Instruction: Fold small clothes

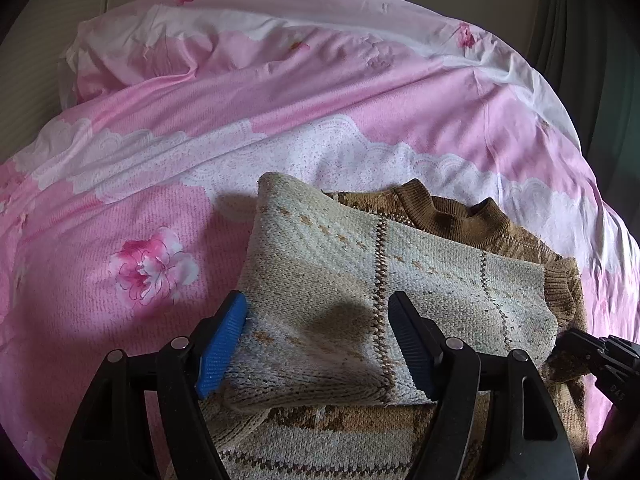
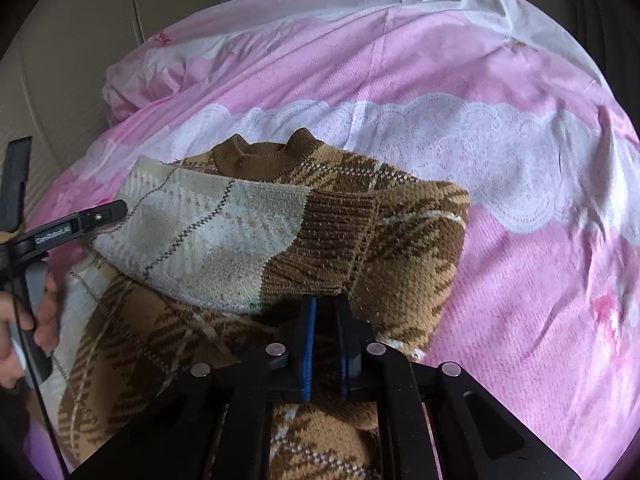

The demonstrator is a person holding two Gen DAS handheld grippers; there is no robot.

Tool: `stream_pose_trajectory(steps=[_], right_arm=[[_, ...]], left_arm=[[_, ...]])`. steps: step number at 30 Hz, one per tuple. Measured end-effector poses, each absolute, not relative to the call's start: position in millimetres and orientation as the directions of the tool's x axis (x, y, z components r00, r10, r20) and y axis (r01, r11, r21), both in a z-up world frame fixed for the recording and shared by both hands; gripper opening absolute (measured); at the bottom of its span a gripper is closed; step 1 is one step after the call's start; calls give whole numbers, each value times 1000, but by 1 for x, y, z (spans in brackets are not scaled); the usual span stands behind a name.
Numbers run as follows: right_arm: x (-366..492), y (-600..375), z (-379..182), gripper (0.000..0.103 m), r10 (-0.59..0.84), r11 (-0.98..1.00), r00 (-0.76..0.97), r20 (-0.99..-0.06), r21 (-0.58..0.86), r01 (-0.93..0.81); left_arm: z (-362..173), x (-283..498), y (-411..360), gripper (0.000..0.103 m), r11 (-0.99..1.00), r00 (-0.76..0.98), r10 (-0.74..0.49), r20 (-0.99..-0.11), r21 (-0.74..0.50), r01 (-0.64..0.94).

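Note:
A small brown and cream plaid knit sweater (image 1: 400, 264) lies on the pink floral bedsheet (image 1: 120, 208), brown collar (image 1: 456, 216) at the far side. A sleeve is folded across its body, pale inside showing. My left gripper (image 1: 318, 340) is open, its blue-padded fingers (image 1: 224, 344) straddling the folded sleeve's near edge. In the right wrist view the sweater (image 2: 280, 232) fills the middle. My right gripper (image 2: 324, 312) is shut on the brown ribbed cuff (image 2: 336, 248) of the folded sleeve. The left gripper (image 2: 100, 216) shows at the left, at the sleeve's pale end.
The pink and white sheet (image 2: 500, 160) covers the whole bed, with a rumpled heap (image 1: 160, 56) at the far left. A beige padded headboard or wall (image 2: 80, 40) stands behind. The person's hand (image 2: 24, 320) holds the left gripper's handle.

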State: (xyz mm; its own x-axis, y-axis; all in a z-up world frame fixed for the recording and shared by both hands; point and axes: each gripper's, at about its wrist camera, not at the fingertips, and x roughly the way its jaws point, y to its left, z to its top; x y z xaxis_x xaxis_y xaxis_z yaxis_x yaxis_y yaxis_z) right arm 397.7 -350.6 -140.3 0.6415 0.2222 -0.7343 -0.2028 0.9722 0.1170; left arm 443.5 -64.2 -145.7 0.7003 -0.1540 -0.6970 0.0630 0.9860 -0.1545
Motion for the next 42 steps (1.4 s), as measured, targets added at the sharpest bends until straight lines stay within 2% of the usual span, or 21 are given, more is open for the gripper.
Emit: stream_pose_trajectory(steps=[6, 12, 14, 18, 22, 26, 29, 31, 34, 36, 38, 42], right_arm=[[386, -350, -141, 2, 207, 973, 626, -752, 89, -215], [376, -344, -134, 2, 153, 986, 652, -742, 73, -149], [375, -342, -125, 4, 152, 988, 693, -705, 93, -122], [387, -326, -118, 17, 152, 988, 722, -675, 92, -122], [406, -316, -134, 17, 139, 990, 683, -717, 84, -114], [409, -326, -152, 17, 133, 991, 649, -749, 117, -68], [408, -328, -152, 17, 140, 989, 648, -748, 138, -54], [402, -324, -141, 21, 145, 988, 660, -737, 139, -61], [376, -321, -117, 45, 128, 990, 728, -674, 127, -56], [350, -320, -102, 64, 86, 994, 780, -620, 112, -21], [321, -314, -94, 69, 25, 995, 816, -578, 89, 33], [273, -298, -93, 69, -42, 994, 834, -550, 59, 89]], left_arm=[[-146, 442, -65, 74, 987, 703, -150, -696, -146, 67], [-143, 437, -65, 74, 987, 712, -152, -686, -146, 70], [-140, 435, -65, 74, 986, 718, -157, -678, -149, 74], [-140, 438, -67, 74, 988, 717, -150, -681, -132, 80], [-148, 443, -64, 76, 990, 693, -133, -708, -127, 61], [-159, 448, -58, 85, 991, 672, -129, -729, -127, 52], [-162, 450, -53, 83, 985, 648, -156, -745, -168, 43], [-154, 442, -54, 82, 984, 655, -169, -736, -167, 66], [-136, 422, -53, 82, 984, 681, -178, -710, -149, 101], [-124, 399, -48, 82, 985, 707, -174, -685, -129, 117], [-117, 377, -44, 82, 987, 726, -162, -668, -113, 116], [-111, 329, -34, 82, 993, 750, -117, -651, -54, 108]])
